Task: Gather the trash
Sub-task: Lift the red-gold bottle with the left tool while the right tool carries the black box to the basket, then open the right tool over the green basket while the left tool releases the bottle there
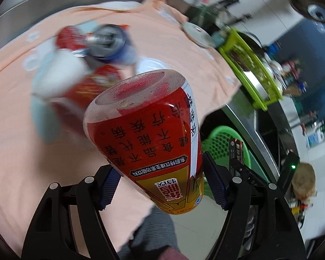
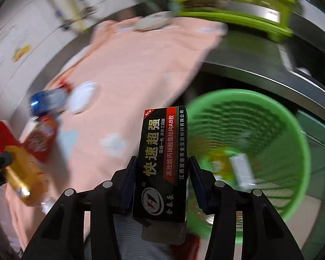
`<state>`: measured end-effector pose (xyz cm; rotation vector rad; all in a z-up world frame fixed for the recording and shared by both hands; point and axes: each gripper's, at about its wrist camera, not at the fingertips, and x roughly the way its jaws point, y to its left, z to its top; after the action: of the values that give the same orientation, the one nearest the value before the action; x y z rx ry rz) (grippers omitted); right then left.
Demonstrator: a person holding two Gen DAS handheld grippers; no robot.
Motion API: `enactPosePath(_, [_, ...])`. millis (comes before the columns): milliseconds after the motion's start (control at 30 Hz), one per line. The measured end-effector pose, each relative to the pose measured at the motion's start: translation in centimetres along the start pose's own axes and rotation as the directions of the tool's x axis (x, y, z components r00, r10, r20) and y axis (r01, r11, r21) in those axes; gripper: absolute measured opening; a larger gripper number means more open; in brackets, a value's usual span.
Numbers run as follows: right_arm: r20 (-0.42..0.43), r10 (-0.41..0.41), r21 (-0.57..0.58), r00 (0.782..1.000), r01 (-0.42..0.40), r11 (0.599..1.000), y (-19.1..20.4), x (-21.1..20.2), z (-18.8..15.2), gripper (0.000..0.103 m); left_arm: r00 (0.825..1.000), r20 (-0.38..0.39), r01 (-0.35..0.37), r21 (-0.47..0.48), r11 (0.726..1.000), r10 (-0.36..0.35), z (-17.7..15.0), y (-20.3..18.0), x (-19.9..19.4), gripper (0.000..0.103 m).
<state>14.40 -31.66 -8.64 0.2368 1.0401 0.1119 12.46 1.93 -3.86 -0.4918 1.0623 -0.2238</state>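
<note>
My left gripper (image 1: 160, 169) is shut on a red-labelled drink bottle (image 1: 145, 125), bottom end pointing away, held over the pink cloth's (image 1: 184, 49) edge. That bottle (image 2: 21, 173) also shows blurred at the left of the right wrist view. My right gripper (image 2: 162, 162) is shut on a black glue box (image 2: 162, 147) with yellow lettering, just left of the green basket (image 2: 292, 130). In the left wrist view the box (image 1: 235, 151) hangs over the basket (image 1: 218, 138). On the cloth lie a blue can (image 1: 107, 40), a white cup (image 1: 60, 73) and red wrappers (image 1: 69, 36).
The pink cloth (image 2: 130, 69) covers a table with a steel edge (image 2: 249, 78). A lime-green rack (image 1: 249, 71) and a round white disc (image 1: 197, 34) sit at the cloth's far side. The basket holds some scraps (image 2: 240, 169). Floor and clutter lie to the right.
</note>
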Motion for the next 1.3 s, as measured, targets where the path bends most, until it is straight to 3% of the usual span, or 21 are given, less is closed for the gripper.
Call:
enactPosePath(133, [-0.01,-0.069,0.051,0.998,0.07,0.996,-5.5,0.4,-0.6,0.047,0.998,-0.048,0.047,0.064,0.997,-0.044,-0.1,-4.9,3.2,0.071])
enactPosePath(333, [-0.055,-0.077,0.124,0.996,0.083,0.989,-11.3,2.8,-0.9,0.047,0.992,-0.102,0.093,0.156,0.983,-0.077,-0.4,-11.5,7.7,0.071])
enactPosePath(467, [-0.065,-0.058,0.139,0.996,0.066,0.988,-13.0,3.5,-1.3,0.056,0.987,-0.147,0.104,0.232,0.967,-0.07,-0.9,-15.6,11.0,0.071])
enactPosePath(667, [-0.02,-0.053,0.15,0.998,0.055,0.987,-14.7,2.2,-1.7,0.058,0.977,-0.211,0.1,0.333,0.938,-0.029,-2.5,-19.8,16.1,0.071])
enactPosePath(767, [0.02,-0.061,0.129,0.998,0.057,0.99,-15.0,0.6,-1.8,0.063,0.97,-0.242,0.085,0.374,0.923,0.009,-3.3,-21.1,18.7,0.071])
enactPosePath(1033, [0.1,-0.057,0.125,0.993,0.044,0.991,-15.7,-2.0,-2.4,0.066,0.946,-0.296,0.032,0.484,0.874,0.129,-5.4,-22.5,24.4,0.071])
enactPosePath(1300, [0.094,-0.043,0.143,0.995,0.03,0.989,-16.1,-1.9,-3.0,0.066,0.936,-0.304,0.012,0.529,0.849,0.176,-6.4,-22.4,26.1,0.072])
